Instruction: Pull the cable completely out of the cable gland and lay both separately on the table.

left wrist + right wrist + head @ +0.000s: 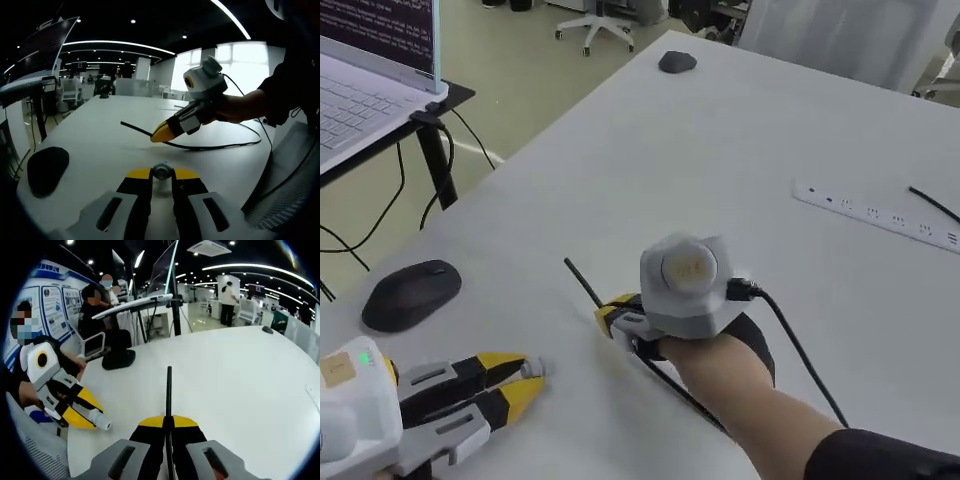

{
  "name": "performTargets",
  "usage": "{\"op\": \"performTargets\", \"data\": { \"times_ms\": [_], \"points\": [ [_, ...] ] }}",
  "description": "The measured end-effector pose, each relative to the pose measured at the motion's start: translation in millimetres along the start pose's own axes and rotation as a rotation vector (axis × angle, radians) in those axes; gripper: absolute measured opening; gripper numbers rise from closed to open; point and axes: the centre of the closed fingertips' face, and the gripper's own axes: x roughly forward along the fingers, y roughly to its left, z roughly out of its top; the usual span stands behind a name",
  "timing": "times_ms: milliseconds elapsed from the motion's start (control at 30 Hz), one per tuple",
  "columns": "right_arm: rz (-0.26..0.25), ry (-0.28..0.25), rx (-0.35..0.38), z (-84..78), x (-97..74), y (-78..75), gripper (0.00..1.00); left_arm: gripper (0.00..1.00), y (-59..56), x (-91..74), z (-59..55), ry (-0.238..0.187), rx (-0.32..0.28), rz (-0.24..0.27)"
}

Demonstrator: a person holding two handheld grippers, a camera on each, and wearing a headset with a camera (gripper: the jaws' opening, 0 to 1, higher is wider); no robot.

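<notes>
A thin black cable (582,283) lies across the white table (720,170), and my right gripper (603,315) is shut on it near its free end. In the right gripper view the cable (168,390) runs straight out from between the shut jaws of the right gripper (168,421). My left gripper (528,378) is at the near left, shut on a small pale cable gland (536,368). In the left gripper view the gland (161,171) sits pinched at the jaw tips, apart from the cable (135,128). From the right gripper view the gland (102,424) pokes from the left gripper (97,422).
A black mouse (410,293) lies at the table's left edge. A laptop (370,70) stands on a side stand beyond it. A white power strip (880,213) lies at the right, and a dark object (677,62) at the far edge.
</notes>
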Motion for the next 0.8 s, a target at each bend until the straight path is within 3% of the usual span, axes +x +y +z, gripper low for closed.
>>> {"op": "performTargets", "data": {
  "times_ms": [200,333,467,633,800],
  "points": [
    [-0.013,0.011,-0.028,-5.2,6.1,1.6,0.00,0.15,0.3,1.5,-9.4,0.032,0.035,0.008],
    [-0.014,0.019,-0.049,-8.3,8.8,3.0,0.00,0.15,-5.7,4.0,-12.8,0.048,0.068,-0.005],
    [-0.033,0.022,-0.123,-7.9,9.3,2.2,0.00,0.15,-4.5,4.6,-13.7,0.051,0.059,-0.001],
    [-0.033,0.019,-0.136,-7.5,11.3,1.0,0.00,0.16,0.6,3.5,-18.5,0.049,0.077,0.017],
    [-0.035,0.017,-0.152,-7.2,13.1,-0.5,0.00,0.16,-0.1,3.2,-19.2,0.047,0.057,0.015]
  ]
}}
